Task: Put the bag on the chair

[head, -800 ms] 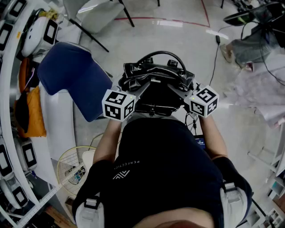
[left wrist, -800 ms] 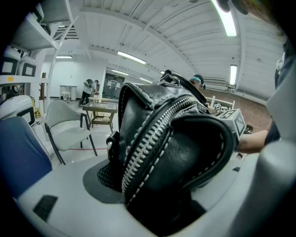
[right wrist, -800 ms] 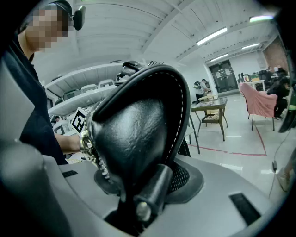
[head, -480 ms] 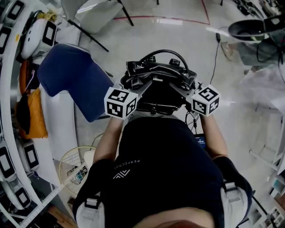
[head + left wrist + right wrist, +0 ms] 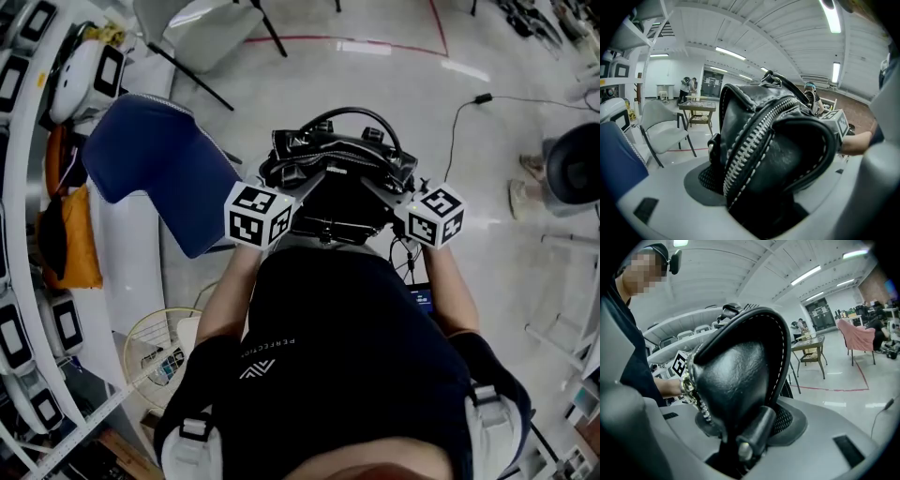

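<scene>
Both tools are clenched on the one black leather handbag (image 5: pixel 333 173), held in the air at twelve o'clock: left gripper (image 5: pixel 292 187) and right gripper (image 5: pixel 382 192) on opposite ends. It looks soft, saggy and fairly light, so end grips suit it. One blue cushion (image 5: pixel 155 169) lies at ten o'clock; one white chair (image 5: pixel 187 23) stands beyond at eleven.

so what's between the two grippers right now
The black bag. In the head view it spans the whole gap from the left gripper to the right gripper, and each gripper is clamped on one end of it.
</scene>
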The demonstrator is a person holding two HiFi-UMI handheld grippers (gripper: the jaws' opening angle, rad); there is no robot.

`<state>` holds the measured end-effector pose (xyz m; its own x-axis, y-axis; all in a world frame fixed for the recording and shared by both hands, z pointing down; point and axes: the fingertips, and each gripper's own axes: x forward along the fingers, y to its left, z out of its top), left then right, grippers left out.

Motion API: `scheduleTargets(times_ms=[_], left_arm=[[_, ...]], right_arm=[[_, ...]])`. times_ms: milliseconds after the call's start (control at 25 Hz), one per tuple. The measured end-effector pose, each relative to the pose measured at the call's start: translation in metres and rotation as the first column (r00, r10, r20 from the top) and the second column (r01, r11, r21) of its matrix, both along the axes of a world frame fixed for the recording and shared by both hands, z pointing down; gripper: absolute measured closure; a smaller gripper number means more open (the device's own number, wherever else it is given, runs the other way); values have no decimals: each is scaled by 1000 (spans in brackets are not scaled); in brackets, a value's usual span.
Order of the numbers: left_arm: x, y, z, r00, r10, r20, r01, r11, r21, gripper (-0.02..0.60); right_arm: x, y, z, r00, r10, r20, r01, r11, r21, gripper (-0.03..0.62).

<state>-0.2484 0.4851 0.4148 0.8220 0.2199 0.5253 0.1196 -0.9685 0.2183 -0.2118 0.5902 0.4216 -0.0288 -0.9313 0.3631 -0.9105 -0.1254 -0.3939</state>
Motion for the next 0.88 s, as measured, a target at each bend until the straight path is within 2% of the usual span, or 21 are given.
scheduleTargets(times_ms=[200,480,880], left_arm=[[7,-10,4,1000,4,19,-4,1000,-6,227],[36,-31,20,999,27,27,-26,999,-20,227],[79,-97,33,999,26,46,-24,999,-42,227]], right_arm=[[7,-10,3,1000,2,15,-2,1000,-3,390],[33,-31,18,999,28,23,-28,999,-17,390],[77,-95,29,999,31,35,-30,999,-40,390]])
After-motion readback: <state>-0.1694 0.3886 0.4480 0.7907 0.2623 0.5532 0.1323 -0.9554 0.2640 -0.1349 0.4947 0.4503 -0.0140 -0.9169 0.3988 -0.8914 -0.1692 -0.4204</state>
